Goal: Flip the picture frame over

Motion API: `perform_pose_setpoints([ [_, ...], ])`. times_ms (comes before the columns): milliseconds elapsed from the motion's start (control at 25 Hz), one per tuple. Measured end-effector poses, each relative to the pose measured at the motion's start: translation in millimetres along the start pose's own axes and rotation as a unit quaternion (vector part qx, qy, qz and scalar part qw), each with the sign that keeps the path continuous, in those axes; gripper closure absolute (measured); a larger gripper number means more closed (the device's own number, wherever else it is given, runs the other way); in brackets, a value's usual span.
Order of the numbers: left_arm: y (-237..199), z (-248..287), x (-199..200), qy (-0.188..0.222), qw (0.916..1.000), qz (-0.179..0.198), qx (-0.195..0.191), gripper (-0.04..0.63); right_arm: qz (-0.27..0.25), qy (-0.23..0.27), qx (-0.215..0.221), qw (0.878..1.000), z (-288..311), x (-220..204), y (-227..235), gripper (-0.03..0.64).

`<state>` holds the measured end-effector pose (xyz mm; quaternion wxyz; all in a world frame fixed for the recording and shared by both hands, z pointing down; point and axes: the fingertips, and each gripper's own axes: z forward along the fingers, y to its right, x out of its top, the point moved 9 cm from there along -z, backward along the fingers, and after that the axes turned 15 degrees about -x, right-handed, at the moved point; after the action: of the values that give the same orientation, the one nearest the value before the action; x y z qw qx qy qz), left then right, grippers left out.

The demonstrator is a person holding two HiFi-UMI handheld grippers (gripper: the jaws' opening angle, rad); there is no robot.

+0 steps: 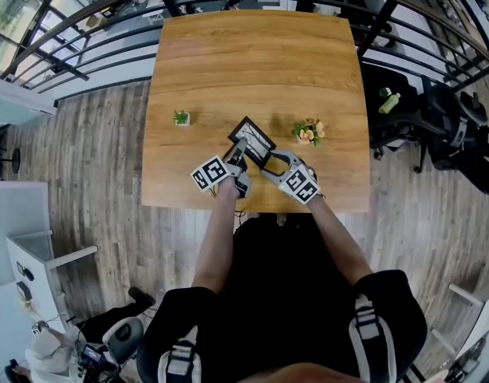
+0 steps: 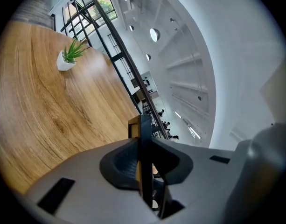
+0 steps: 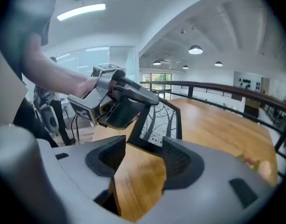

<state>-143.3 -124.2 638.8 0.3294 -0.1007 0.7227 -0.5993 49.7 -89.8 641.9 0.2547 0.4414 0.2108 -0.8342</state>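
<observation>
The black picture frame (image 1: pixel 254 136) stands tilted up off the wooden table (image 1: pixel 252 62) near its front edge, its tree print facing my right gripper view. My left gripper (image 1: pixel 238 159) is shut on the frame's near edge. In the left gripper view the frame (image 2: pixel 143 127) runs edge-on between the pads of my left gripper (image 2: pixel 145 161). My right gripper (image 1: pixel 270 164) is just right of it, open. In the right gripper view its jaws (image 3: pixel 143 155) hold nothing, only tabletop shows between them, and the frame (image 3: pixel 160 120) stands a little ahead with the left gripper (image 3: pixel 122 104) clamped on its side.
A small potted plant (image 1: pixel 181 117) stands left of the frame, a posy of flowers (image 1: pixel 308 132) to its right. The table's front edge (image 1: pixel 252 211) is right under my hands. A black railing (image 1: pixel 84 54) runs behind the table, and office chairs (image 1: pixel 439 126) stand at the right.
</observation>
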Motion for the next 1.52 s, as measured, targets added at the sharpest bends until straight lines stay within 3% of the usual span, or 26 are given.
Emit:
perform_pose_setpoints([
  [120, 1, -5, 5, 0.009, 0.9998, 0.000, -0.017, 0.515, 0.096, -0.007, 0.036, 0.995, 3, -6, 10, 0.353],
  [200, 3, -7, 6, 0.008, 0.9998, 0.008, -0.018, 0.515, 0.131, -0.013, 0.062, 0.989, 5, -10, 13, 0.354],
  [320, 4, -11, 8, -0.003, 0.9997, 0.022, -0.012, 0.515, 0.136, -0.027, 0.072, 0.988, 5, -15, 14, 0.353],
  [560, 5, -17, 12, -0.019, 0.9990, 0.039, -0.014, 0.515, 0.126, -0.032, 0.014, 0.991, 1, -22, 33, 0.359],
  [880, 7, -17, 11, -0.072, 0.9948, 0.070, -0.020, 0.515, 0.187, -0.002, -0.002, 0.982, 2, -14, 53, 0.359],
  [1000, 10, -16, 6, -0.094, 0.9922, 0.071, -0.039, 0.515, 0.201, 0.000, 0.008, 0.980, 6, -14, 51, 0.357],
  [1120, 11, -16, 3, -0.107, 0.9900, 0.047, -0.079, 0.515, 0.212, -0.008, 0.025, 0.977, 11, -16, 46, 0.354],
  [1320, 10, -19, 1, -0.153, 0.9808, 0.031, -0.117, 0.515, 0.245, -0.010, 0.056, 0.968, 15, -19, 43, 0.357],
  [1520, 9, -20, -4, -0.208, 0.9632, 0.024, -0.169, 0.515, 0.275, -0.022, 0.106, 0.955, 20, -25, 43, 0.364],
])
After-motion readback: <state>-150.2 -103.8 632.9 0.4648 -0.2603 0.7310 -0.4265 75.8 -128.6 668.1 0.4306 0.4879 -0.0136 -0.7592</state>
